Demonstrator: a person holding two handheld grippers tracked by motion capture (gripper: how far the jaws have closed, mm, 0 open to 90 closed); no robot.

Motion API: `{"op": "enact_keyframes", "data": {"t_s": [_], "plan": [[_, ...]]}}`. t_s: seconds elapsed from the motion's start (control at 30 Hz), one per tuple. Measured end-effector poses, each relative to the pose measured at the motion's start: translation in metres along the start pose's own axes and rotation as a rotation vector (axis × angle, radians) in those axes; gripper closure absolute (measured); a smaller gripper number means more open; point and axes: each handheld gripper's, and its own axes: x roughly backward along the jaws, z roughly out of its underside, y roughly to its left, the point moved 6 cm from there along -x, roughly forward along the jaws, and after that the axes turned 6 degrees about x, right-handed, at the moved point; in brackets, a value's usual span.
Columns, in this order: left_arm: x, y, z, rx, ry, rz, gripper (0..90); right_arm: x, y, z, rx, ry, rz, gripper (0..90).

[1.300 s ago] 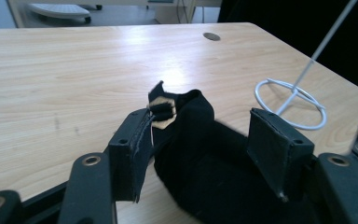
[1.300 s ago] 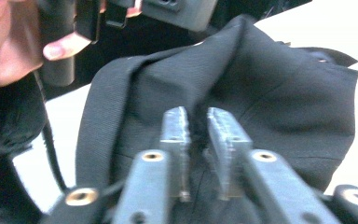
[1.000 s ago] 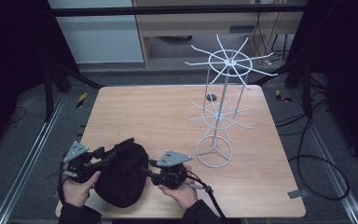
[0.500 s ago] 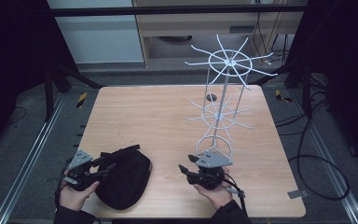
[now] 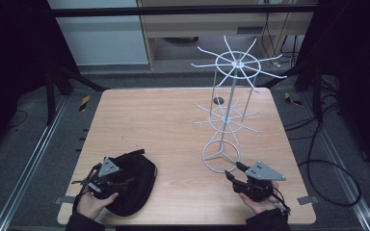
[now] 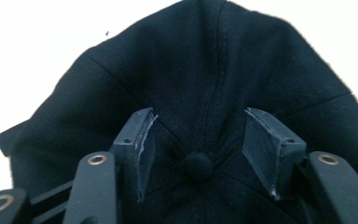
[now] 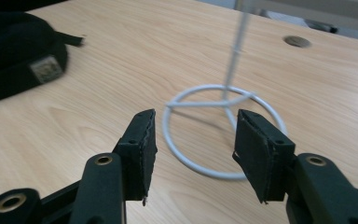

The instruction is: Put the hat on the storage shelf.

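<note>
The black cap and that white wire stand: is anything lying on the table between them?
No. In the high view only bare wooden table separates the black cap from the white wire stand; the right gripper view shows the same.

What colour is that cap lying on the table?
The cap is plain black, button on top included; the left gripper view shows it best.

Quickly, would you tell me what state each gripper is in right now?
Left gripper: jaws open over the black cap, closing in, not clamped.
Right gripper: jaws open, empty, aimed at the wire rack base.
</note>
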Motion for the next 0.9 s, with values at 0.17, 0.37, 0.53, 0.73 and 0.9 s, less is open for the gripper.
{"op": "enact_keyframes", "data": {"t_s": [0.17,0.37,0.53,0.73,0.9], "plan": [[-0.010,0.000,0.004,-0.015,0.055,0.007,46.6,0.010,-0.027,0.015,-0.047,0.020,0.063,47.8],[-0.018,0.002,0.009,-0.006,0.118,0.013,57.5,0.011,-0.048,0.030,-0.094,0.063,0.107,47.9],[-0.019,0.003,0.010,0.015,0.137,0.016,67.3,0.011,-0.056,0.034,-0.108,0.063,0.132,48.4],[-0.016,0.003,0.009,0.020,0.137,0.005,73.0,0.012,-0.063,0.037,-0.114,0.067,0.155,48.5],[-0.009,0.006,0.005,0.031,0.100,0.010,74.7,0.011,-0.065,0.041,-0.137,0.080,0.156,46.8]]}}
